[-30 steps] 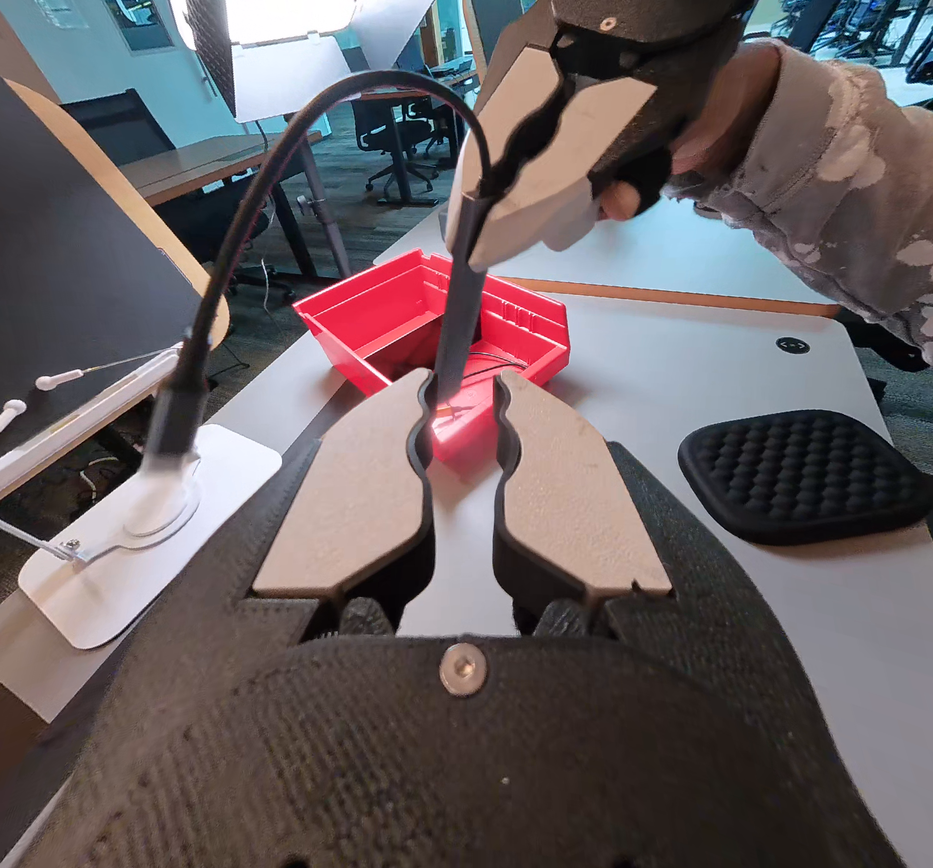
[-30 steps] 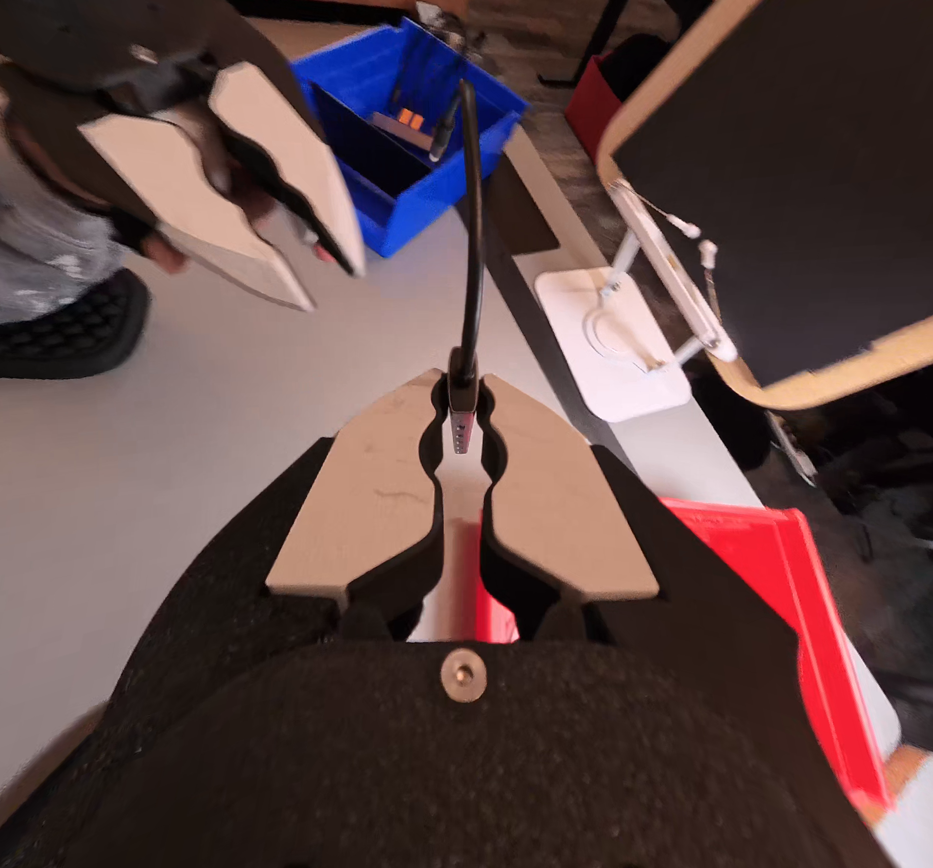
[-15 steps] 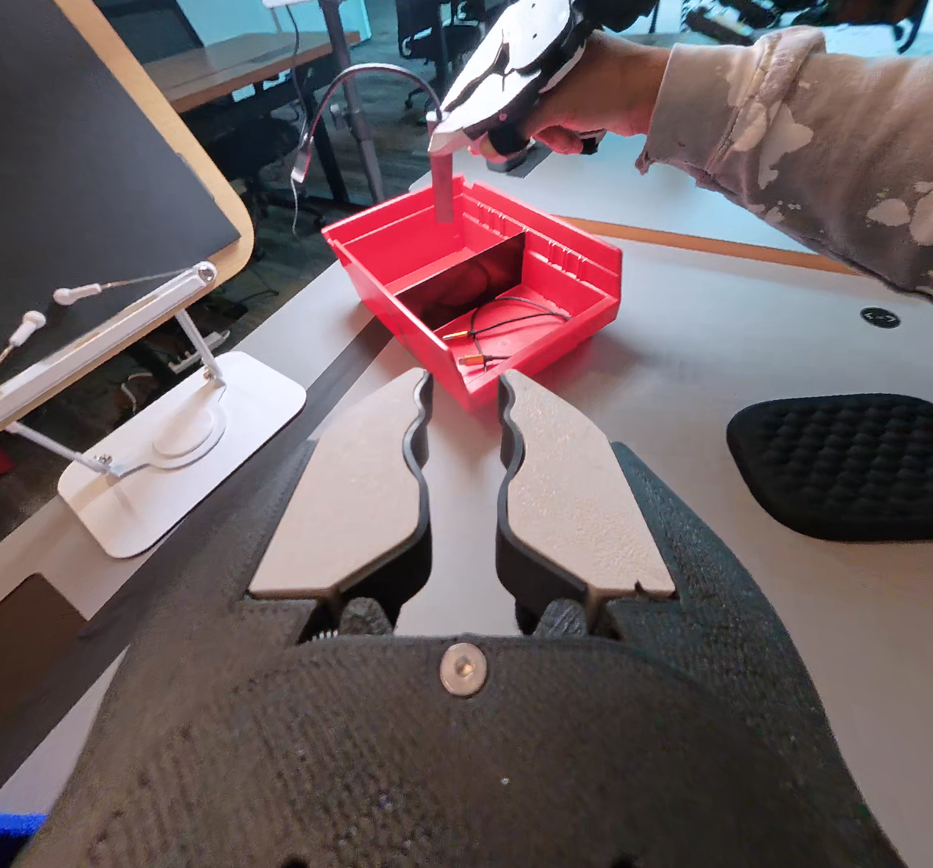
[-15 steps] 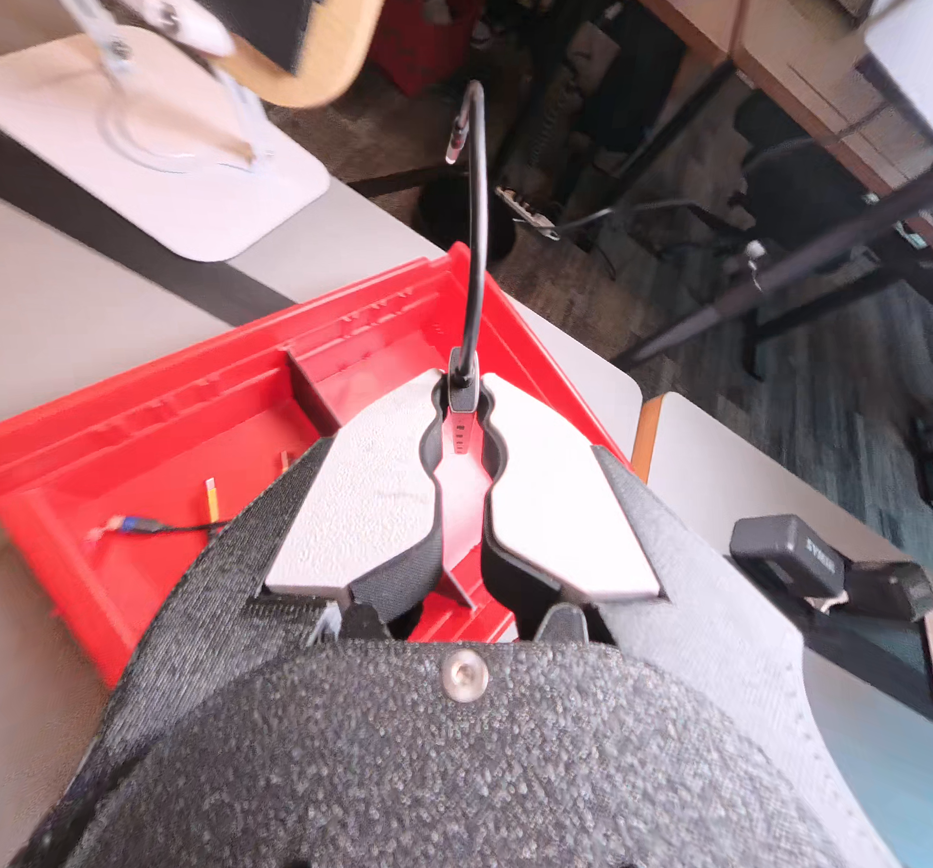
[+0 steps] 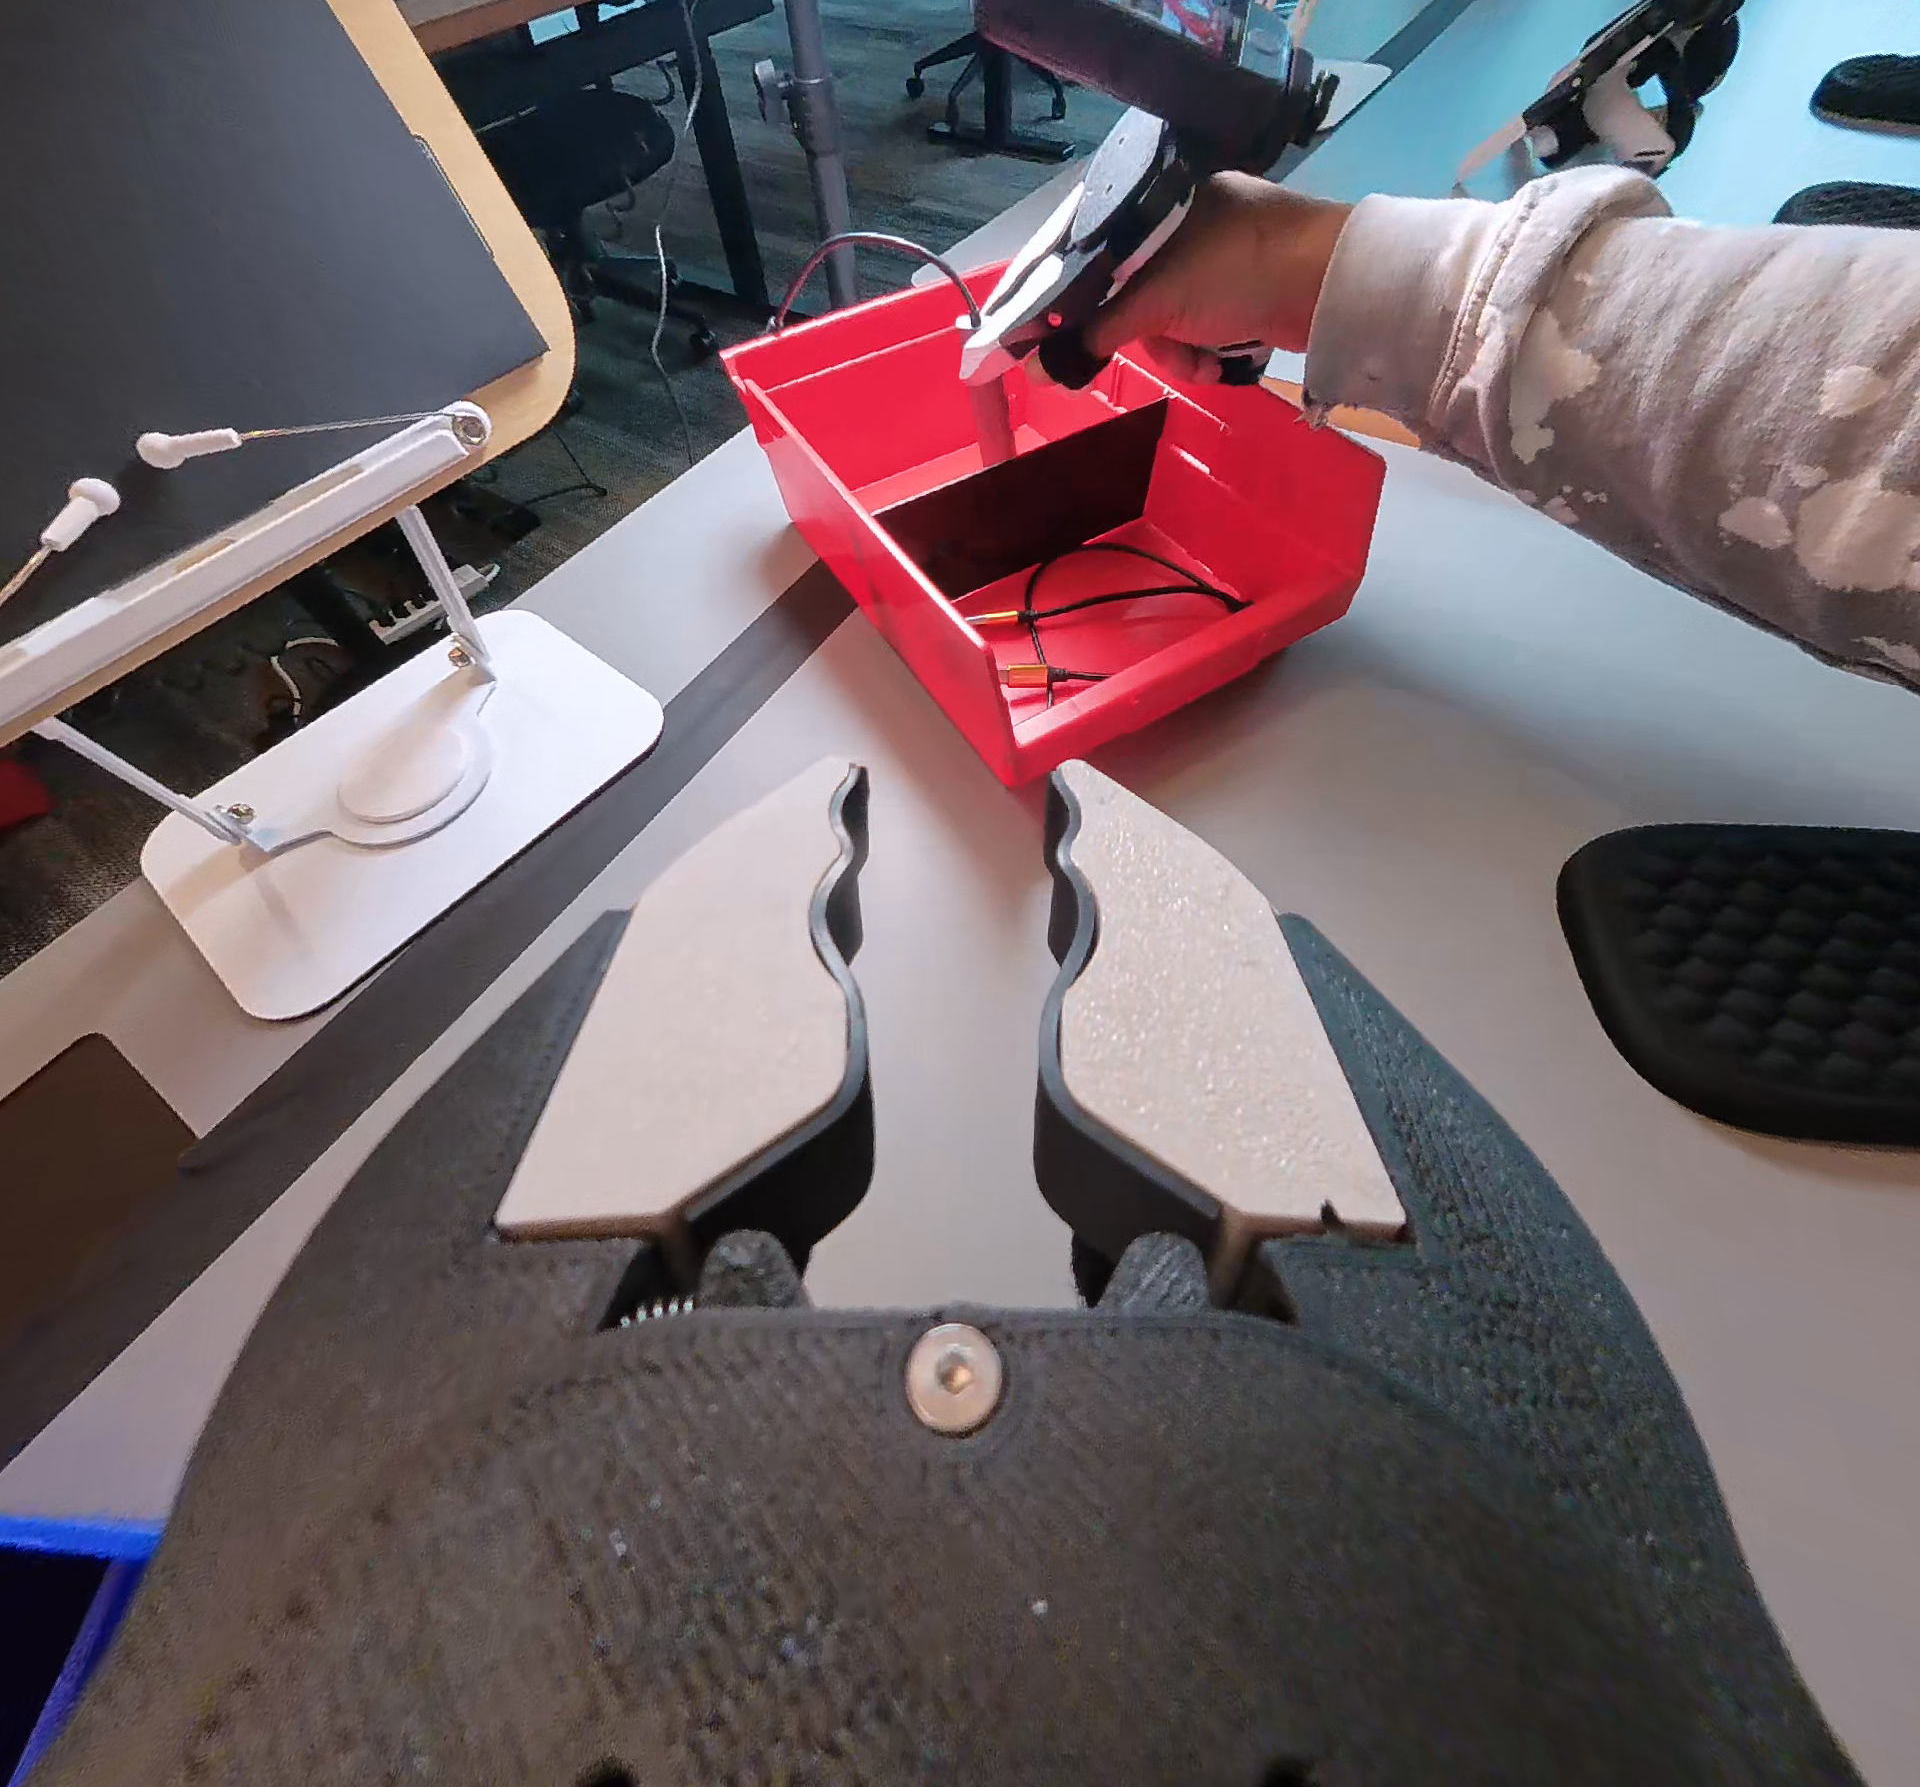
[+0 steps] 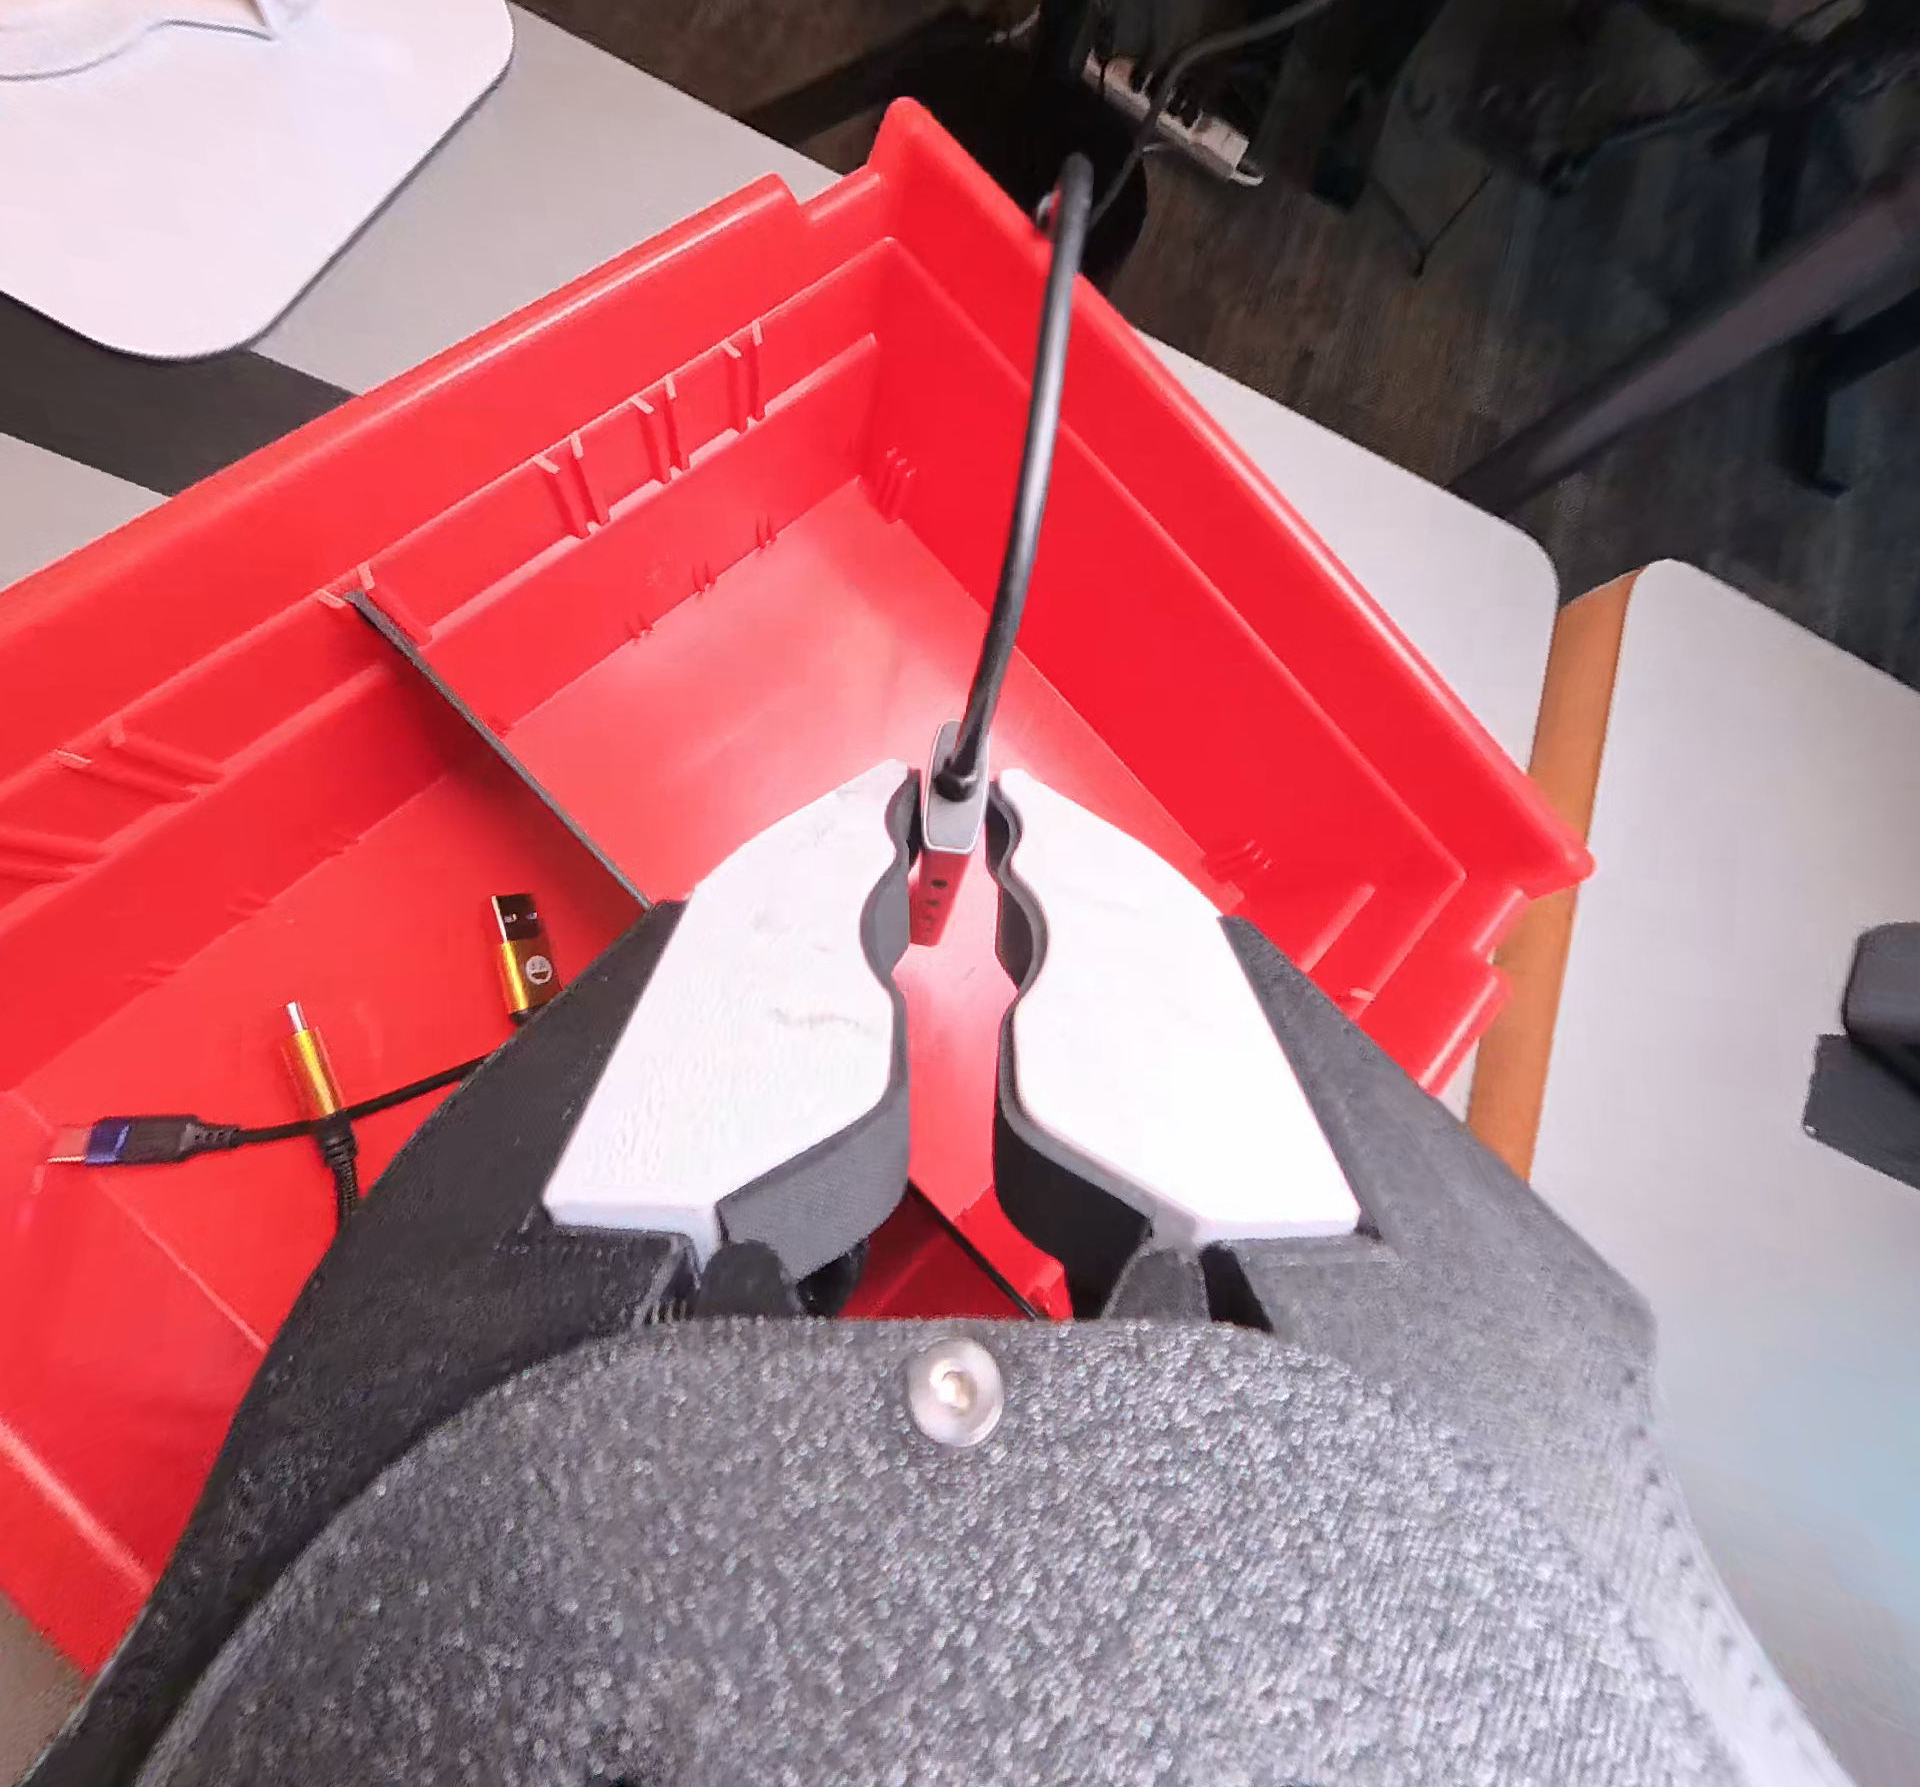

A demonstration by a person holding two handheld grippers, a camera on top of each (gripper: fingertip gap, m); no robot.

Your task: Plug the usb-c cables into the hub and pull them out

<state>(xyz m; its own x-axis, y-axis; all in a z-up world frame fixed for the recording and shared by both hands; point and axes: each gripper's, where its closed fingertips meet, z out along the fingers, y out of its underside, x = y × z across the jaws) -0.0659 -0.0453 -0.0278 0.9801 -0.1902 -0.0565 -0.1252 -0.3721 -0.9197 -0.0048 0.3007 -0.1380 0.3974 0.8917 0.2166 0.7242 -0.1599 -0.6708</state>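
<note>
My right gripper [image 6: 956,781] is shut on the slim grey hub [image 6: 948,828] and holds it upright over the back compartment of the red bin [image 6: 1299,594]. The hub's short black lead [image 6: 1029,490] arcs up over the bin's far wall. In the left wrist view the right gripper [image 5: 997,350] and the hub [image 5: 992,412] hang inside the bin [image 5: 894,574]; the hub's lower end is hidden behind the black divider [image 5: 1029,490]. Thin cables with gold plugs [image 6: 520,958] [image 5: 1091,594] lie in the front compartment. My left gripper [image 5: 956,787] is open and empty above the table, just in front of the bin.
A white stand base [image 5: 416,802] with a black board above it sits to the left. A black textured pad [image 5: 1756,979] lies on the right of the grey table [image 5: 1455,750]. A blue bin corner [image 5: 52,1581] shows at the bottom left. The person's sleeve [image 5: 1610,387] reaches in from the right. The left gripper's tips are roughly 35 centimeters from the right gripper's.
My right gripper has carried the hub away from the left gripper and lowered it into the red bin's back compartment. My left gripper, open throughout, now sits farther back from the bin.
</note>
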